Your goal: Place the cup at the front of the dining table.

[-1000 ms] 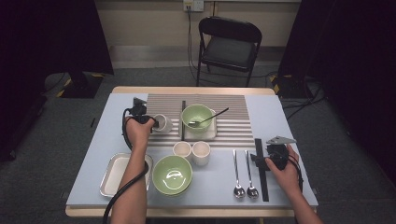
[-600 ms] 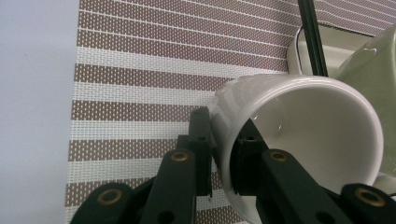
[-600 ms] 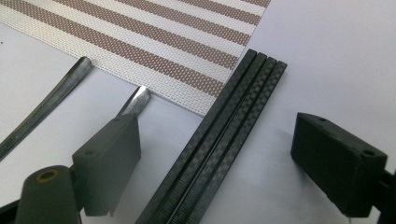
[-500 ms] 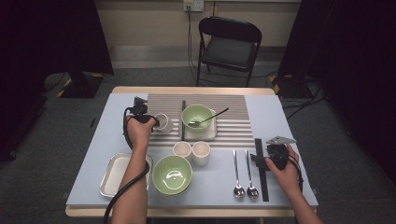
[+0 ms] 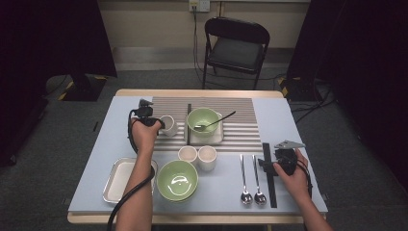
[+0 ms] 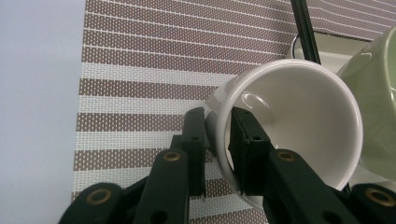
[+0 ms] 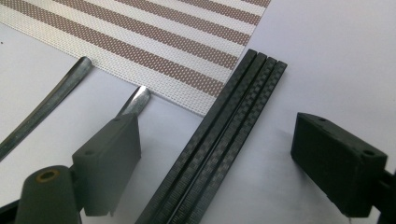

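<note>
Two hands work at the table, each holding a gripper. In the high view the person's left forearm reaches forward from the bottom edge, wrist nearly straight, carrying the left gripper to the near-left corner of the striped placemat. There it meets the white cup, which stands just left of the green bowl on its white plate.

The left gripper view shows the jaws astride the cup's wall, one pad outside and the other inside the rim of the white cup. A thin gap shows at the outer pad, and the jaws have just been opening, so the grip is slack rather than clamped. The cup looks tilted toward the camera; whether its base sits flat on the mat is hidden.

The right hand rests low at the table's right side, its right gripper over the black chopsticks. In the right gripper view the jaws stand wide apart on either side of the black chopsticks, touching nothing. Beside them, two spoon handles are cut off by the frame edge.
</note>
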Available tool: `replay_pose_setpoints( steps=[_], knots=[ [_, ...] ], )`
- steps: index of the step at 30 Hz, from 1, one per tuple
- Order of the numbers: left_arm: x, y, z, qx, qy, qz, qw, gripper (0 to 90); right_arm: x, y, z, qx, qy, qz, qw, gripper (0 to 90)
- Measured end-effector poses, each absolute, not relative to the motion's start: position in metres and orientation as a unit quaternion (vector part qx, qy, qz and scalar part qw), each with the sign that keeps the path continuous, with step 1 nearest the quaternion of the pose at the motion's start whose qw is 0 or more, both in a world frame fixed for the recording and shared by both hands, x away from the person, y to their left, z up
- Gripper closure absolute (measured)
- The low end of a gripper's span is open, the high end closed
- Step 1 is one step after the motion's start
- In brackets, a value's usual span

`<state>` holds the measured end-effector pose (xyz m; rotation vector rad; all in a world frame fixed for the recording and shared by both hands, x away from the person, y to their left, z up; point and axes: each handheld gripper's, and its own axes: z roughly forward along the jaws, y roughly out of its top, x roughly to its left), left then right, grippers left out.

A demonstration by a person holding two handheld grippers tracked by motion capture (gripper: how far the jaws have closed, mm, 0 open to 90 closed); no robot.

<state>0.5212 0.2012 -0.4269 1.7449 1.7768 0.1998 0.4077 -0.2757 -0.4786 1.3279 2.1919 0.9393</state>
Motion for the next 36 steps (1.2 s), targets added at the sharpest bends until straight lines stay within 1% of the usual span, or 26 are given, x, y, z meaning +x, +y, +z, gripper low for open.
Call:
replay_pose_setpoints(
  steps=[2, 4, 14, 20, 29, 36],
  knots=[
    [0.5213, 0.2005, -0.4268, 0.662, 0.675, 0.078, 0.316, 75.6, 0.4076, -0.2756, -0.4785, 0.476, 0.786, 0.337, 0.205, 14.9],
    [0.5213, 0.2004, -0.4268, 0.662, 0.674, 0.080, 0.318, 73.1, 0.4077, -0.2757, -0.4785, 0.476, 0.786, 0.337, 0.204, 14.9],
    [0.5212, 0.1990, -0.4262, 0.664, 0.672, 0.088, 0.314, 71.4, 0.4078, -0.2758, -0.4786, 0.476, 0.786, 0.337, 0.205, 14.9],
    [0.5211, 0.1968, -0.4262, 0.663, 0.667, 0.097, 0.327, 67.8, 0.4078, -0.2758, -0.4786, 0.476, 0.786, 0.337, 0.205, 14.9],
    [0.5217, 0.1929, -0.4247, 0.666, 0.663, 0.104, 0.326, 65.1, 0.4078, -0.2758, -0.4786, 0.476, 0.786, 0.337, 0.205, 14.9],
    [0.5217, 0.1918, -0.4247, 0.666, 0.664, 0.103, 0.325, 64.8, 0.4078, -0.2758, -0.4786, 0.476, 0.786, 0.337, 0.205, 14.9]
  ],
)
